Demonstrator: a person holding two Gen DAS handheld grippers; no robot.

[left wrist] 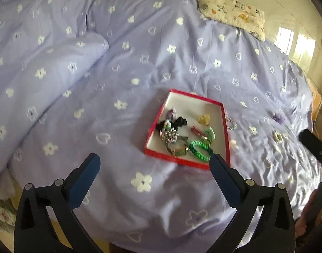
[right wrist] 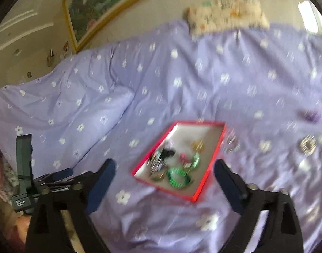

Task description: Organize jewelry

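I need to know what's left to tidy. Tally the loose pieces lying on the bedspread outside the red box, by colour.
Silver: 2, a sparkly bracelet against the red box and a sparkly ring farther right.
Purple: 1, a flower piece.
White: 1, a small piece by the box's corner.
Total: 4

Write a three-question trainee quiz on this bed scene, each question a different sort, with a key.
1. True or false: the green braided bracelet lies inside the red tray.
2. Which piece lies outside the tray on the purple bedspread? A) silver ring-shaped piece B) gold piece C) black scrunchie
3. Fill in: both the left tool and the right tool are ____ and hold nothing.

Key: 1 true; 2 A; 3 open.
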